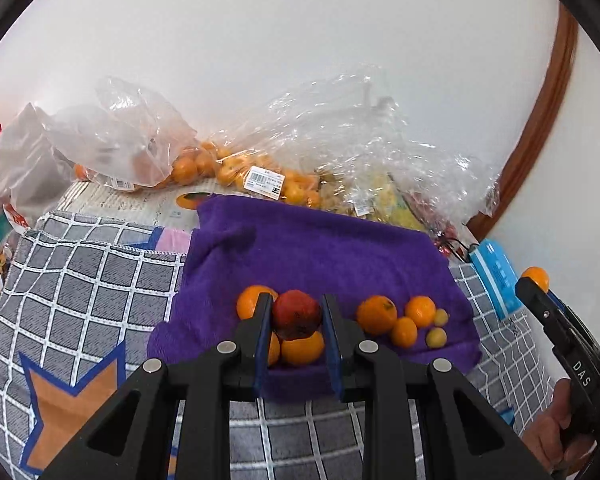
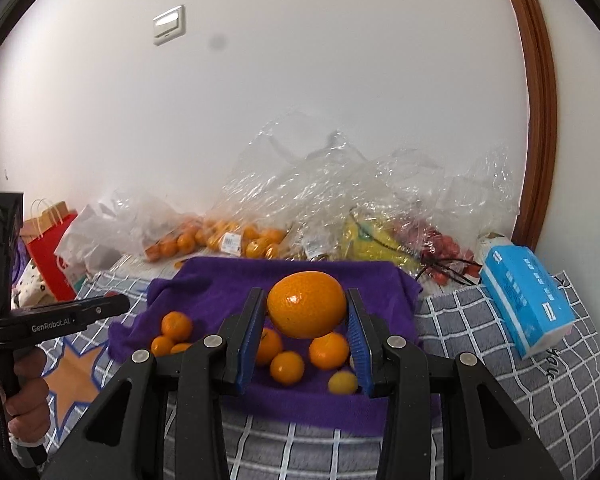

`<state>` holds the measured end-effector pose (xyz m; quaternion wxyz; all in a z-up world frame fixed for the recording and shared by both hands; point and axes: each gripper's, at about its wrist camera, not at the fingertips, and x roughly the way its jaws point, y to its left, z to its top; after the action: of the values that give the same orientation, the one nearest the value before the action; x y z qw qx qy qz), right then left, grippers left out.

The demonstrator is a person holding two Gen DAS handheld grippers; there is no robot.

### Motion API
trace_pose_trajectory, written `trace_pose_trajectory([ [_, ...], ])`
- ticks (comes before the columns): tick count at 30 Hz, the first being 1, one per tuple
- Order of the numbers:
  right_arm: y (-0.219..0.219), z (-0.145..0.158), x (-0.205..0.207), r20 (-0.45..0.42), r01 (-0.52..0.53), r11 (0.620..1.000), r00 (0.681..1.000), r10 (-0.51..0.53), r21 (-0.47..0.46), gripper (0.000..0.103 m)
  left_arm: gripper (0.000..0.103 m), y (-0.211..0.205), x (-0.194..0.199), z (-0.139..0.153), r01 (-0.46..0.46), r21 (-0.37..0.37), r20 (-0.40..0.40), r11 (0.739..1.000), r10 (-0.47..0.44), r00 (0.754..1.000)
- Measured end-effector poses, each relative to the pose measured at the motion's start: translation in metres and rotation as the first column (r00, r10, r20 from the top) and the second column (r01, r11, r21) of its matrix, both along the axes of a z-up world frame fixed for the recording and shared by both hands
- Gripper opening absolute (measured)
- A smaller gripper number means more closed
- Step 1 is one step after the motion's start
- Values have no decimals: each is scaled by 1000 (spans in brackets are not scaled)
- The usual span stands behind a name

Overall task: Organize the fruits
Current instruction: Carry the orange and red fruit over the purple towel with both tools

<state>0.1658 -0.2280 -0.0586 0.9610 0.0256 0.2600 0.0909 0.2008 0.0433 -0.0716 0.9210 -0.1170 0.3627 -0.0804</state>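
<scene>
A purple towel [image 1: 308, 248] lies on the checked cloth and holds loose fruit. My left gripper [image 1: 296, 312] is shut on a red fruit [image 1: 296, 314] just above the towel's left group of oranges [image 1: 302, 348]. To its right lie three oranges [image 1: 376, 314] and two small yellow fruits [image 1: 436, 337]. My right gripper [image 2: 306, 308] is shut on a large orange [image 2: 306, 304], held above the towel [image 2: 300, 276] over several small oranges [image 2: 287, 367]. The right gripper also shows at the right edge of the left wrist view [image 1: 534, 286].
Clear plastic bags of oranges [image 1: 228, 168] and other fruit [image 2: 364, 236] lie along the wall behind the towel. A blue tissue pack [image 2: 524, 300] sits to the right. A red paper bag [image 2: 48, 256] stands at the left. A grey checked cloth [image 1: 92, 280] covers the surface.
</scene>
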Motion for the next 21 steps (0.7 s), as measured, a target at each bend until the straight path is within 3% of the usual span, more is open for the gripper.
trace_pose_trajectory([
  [9,-4,-22,36,-40,-6,1000,999,6,-7,40,23,-10,38,-13,-16,-20,-37,1000,15,999],
  [21,-7,-72,54,-221,-72,997,973,62,-38,40,23,-28,65,-59,33,-53,-69,998,-37,997],
])
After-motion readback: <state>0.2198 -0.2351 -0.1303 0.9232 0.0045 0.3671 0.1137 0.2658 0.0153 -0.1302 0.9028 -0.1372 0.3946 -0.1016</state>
